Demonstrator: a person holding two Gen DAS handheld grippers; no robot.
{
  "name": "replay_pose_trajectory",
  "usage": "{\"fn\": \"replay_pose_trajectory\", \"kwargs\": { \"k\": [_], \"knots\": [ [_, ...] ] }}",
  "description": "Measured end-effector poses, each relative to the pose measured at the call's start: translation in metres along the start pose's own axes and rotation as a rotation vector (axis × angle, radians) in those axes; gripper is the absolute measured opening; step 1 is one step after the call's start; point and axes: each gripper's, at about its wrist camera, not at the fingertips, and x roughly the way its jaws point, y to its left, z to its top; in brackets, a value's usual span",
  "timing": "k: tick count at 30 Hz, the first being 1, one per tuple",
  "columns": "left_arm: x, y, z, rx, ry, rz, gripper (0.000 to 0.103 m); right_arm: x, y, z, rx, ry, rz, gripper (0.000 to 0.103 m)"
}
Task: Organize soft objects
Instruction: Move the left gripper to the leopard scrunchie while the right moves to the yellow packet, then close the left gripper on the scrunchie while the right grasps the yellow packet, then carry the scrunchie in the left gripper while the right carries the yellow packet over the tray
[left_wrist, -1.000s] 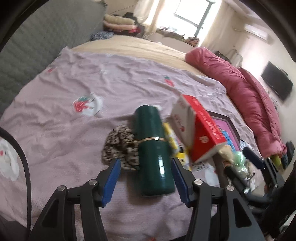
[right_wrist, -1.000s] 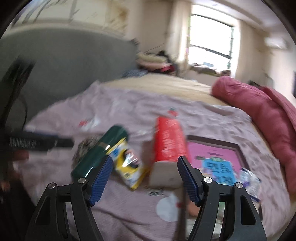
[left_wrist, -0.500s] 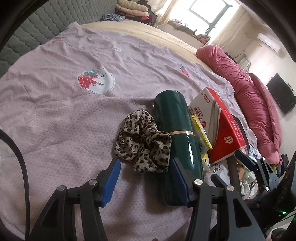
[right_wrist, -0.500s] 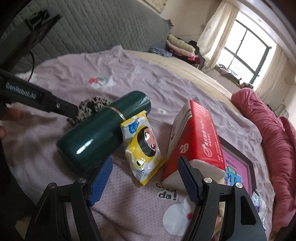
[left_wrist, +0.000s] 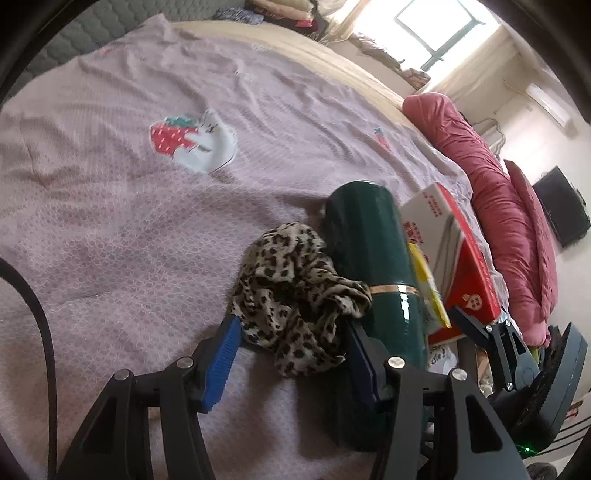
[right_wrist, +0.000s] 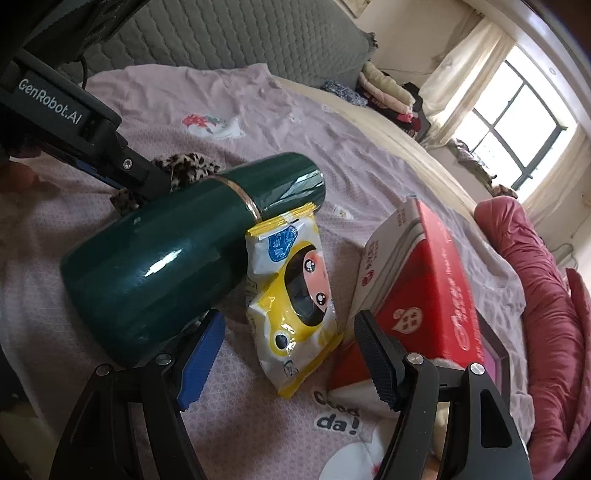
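Note:
A leopard-print scrunchie (left_wrist: 295, 291) lies on the lilac bedspread, against a dark green flask (left_wrist: 373, 258) on its side. My left gripper (left_wrist: 291, 347) is open, its blue pads on either side of the scrunchie's near edge. In the right wrist view the scrunchie (right_wrist: 184, 168) peeks out behind the flask (right_wrist: 177, 254). My right gripper (right_wrist: 284, 350) is open, low over a yellow wipes pack (right_wrist: 295, 295) that lies between the flask and a red tissue pack (right_wrist: 424, 280).
A rolled pink duvet (left_wrist: 506, 206) runs along the bed's right side. A framed pink picture (right_wrist: 493, 354) lies under the tissue pack. A quilted grey headboard (right_wrist: 240, 33) stands at the back. Folded clothes (right_wrist: 384, 88) are piled by the window.
My left gripper has shifted left from the flask and closed in until its pads flank the scrunchie. My right gripper has come lower and closer to the wipes pack.

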Motion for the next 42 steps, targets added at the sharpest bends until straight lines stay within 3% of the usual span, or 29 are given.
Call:
{"fn": "replay_pose_trajectory", "kwargs": {
  "k": [7,10,11,12,14,18,23,33,42],
  "knots": [
    [0.015,0.011,0.005,-0.041,0.022,-0.019,0.056,0.010,0.009,0.000,-0.066,-0.018,0.006,0.070],
    [0.017,0.010,0.006,-0.027,0.017,-0.027,0.055,0.011,0.012,-0.001,-0.086,-0.019,0.009,0.056],
    [0.017,0.011,0.005,-0.028,0.017,-0.033,0.055,0.013,0.013,-0.002,-0.094,-0.013,-0.003,0.042],
    [0.018,0.011,0.005,-0.030,0.018,-0.040,0.054,0.017,0.012,-0.003,-0.100,0.001,-0.024,0.037],
    [0.019,0.013,0.005,-0.037,0.018,-0.052,0.049,0.017,0.009,-0.004,-0.086,-0.003,-0.025,0.035],
    [0.021,0.013,0.008,-0.041,0.015,-0.063,0.027,0.005,0.007,0.001,-0.075,-0.055,-0.075,0.019],
    [0.026,0.003,0.014,-0.008,0.006,-0.080,0.015,-0.014,-0.011,0.006,0.023,-0.103,-0.061,0.015],
    [0.014,-0.013,0.014,0.039,-0.024,-0.100,0.014,-0.037,-0.036,-0.002,0.267,-0.057,0.105,0.013],
    [-0.003,-0.018,0.010,0.071,-0.067,-0.093,0.013,-0.029,-0.051,-0.013,0.418,-0.004,0.140,0.013]
  ]
}}
